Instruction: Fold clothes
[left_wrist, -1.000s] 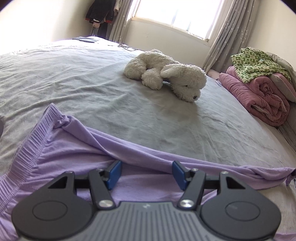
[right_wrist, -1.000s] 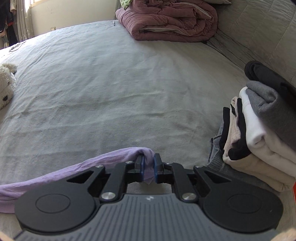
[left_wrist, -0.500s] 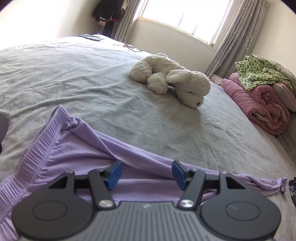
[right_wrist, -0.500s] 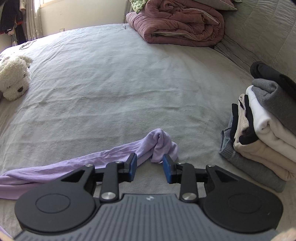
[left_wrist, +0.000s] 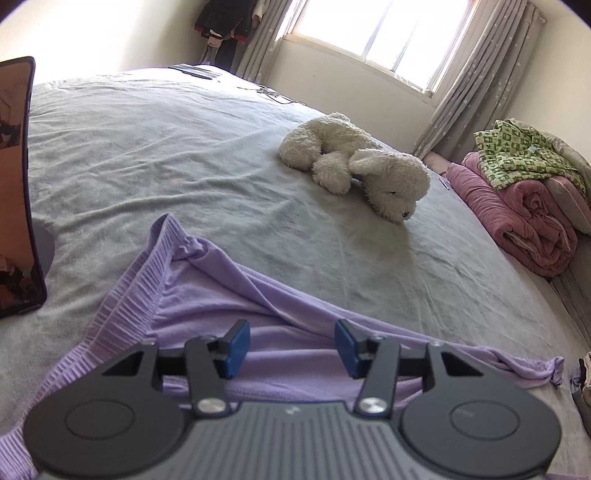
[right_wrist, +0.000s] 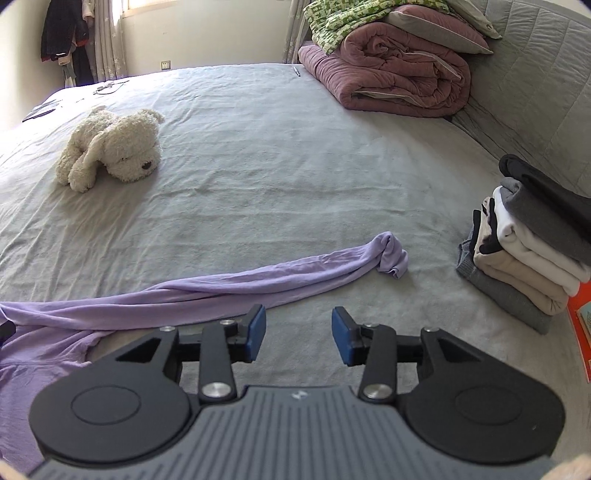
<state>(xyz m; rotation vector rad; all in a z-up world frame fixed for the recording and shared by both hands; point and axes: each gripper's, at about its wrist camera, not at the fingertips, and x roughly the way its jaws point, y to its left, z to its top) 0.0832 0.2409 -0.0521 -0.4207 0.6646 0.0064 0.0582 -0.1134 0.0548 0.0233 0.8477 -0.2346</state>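
Two grippers are held with jaws wide apart and empty: the left gripper (left_wrist: 291, 349) over the purple garment (left_wrist: 229, 306), the right gripper (right_wrist: 298, 336) near its rolled leg. The garment is spread on a grey bed (right_wrist: 277, 155). A plush dog (right_wrist: 110, 147), rolled quilt (right_wrist: 391, 77), folded clothes (right_wrist: 524, 254) and a curtained window (left_wrist: 373, 40) are seen.

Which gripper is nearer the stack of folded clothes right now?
Right. The right gripper hangs open with the stack of folded clothes just to its right. The left gripper is open over the purple garment's waistband end, far from the stack.
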